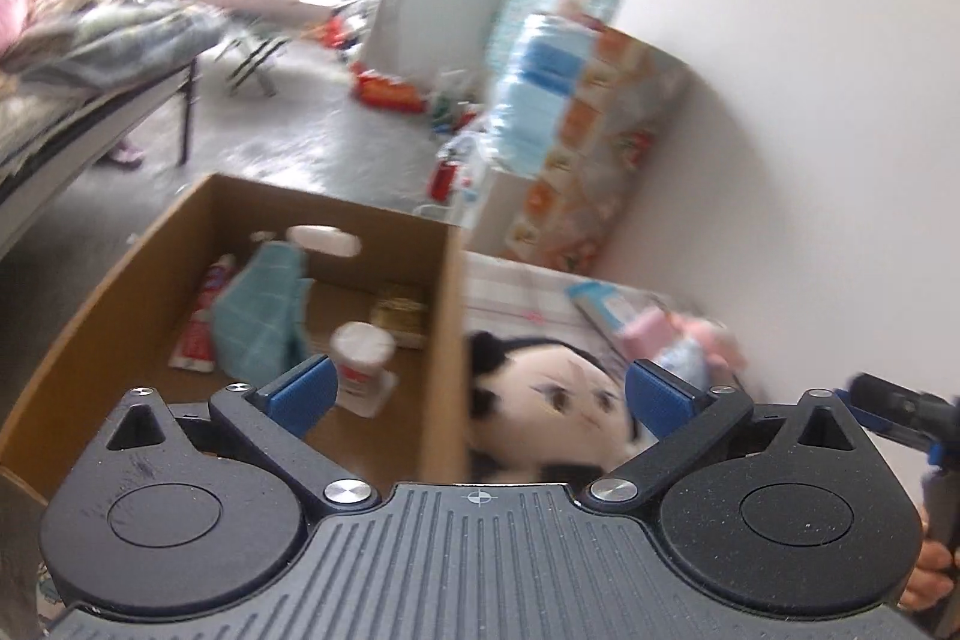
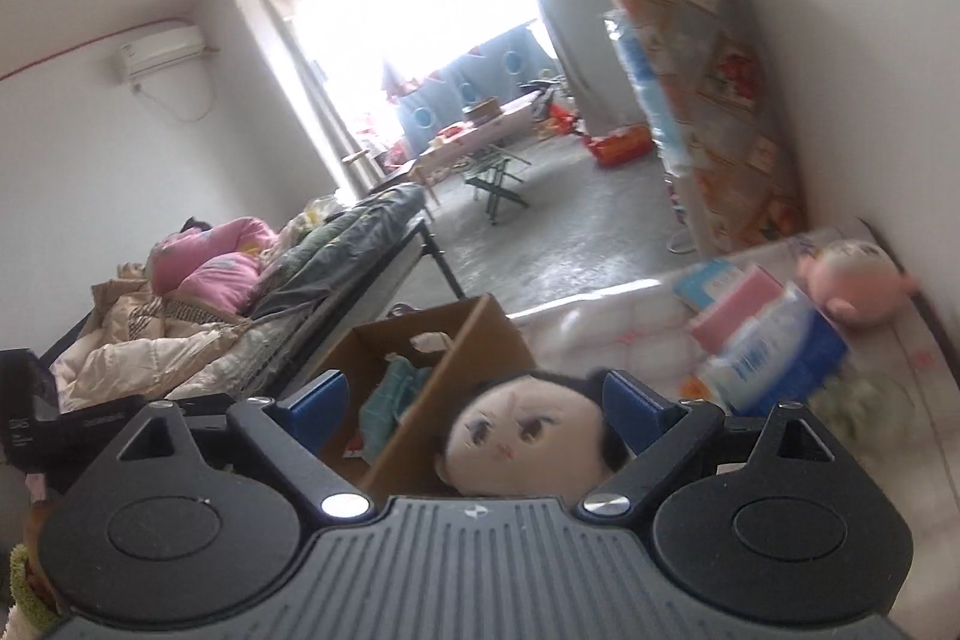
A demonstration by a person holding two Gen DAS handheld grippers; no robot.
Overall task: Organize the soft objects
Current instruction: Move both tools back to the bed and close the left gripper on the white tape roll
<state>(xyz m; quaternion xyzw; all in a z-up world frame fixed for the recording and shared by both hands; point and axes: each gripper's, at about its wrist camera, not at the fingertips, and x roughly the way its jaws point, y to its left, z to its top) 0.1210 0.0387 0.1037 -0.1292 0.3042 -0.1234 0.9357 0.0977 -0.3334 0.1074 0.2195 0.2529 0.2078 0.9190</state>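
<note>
A plush doll [image 1: 558, 400] with a white face and black hair lies on the quilted mattress [image 2: 606, 334], right against the outer wall of a cardboard box [image 1: 447, 316]. Inside the box are a teal cloth [image 1: 258, 310], a toothpaste tube [image 1: 201, 322] and a white jar [image 1: 360, 352]. My left gripper [image 1: 480, 394] is open and holds nothing; it hangs above the box's wall, with the doll seen between its blue pads. My right gripper [image 2: 477, 406] is also open and holds nothing, and the doll [image 2: 516, 442] lies below it. A pink plush toy [image 2: 852, 280] rests by the wall.
Tissue packs and a blue-white package [image 2: 774, 346] lie on the mattress behind the doll. A tall patterned bundle [image 1: 600, 148] leans on the right wall. A bed with piled bedding [image 2: 228, 304] stands at left. Folding tables and clutter fill the floor beyond.
</note>
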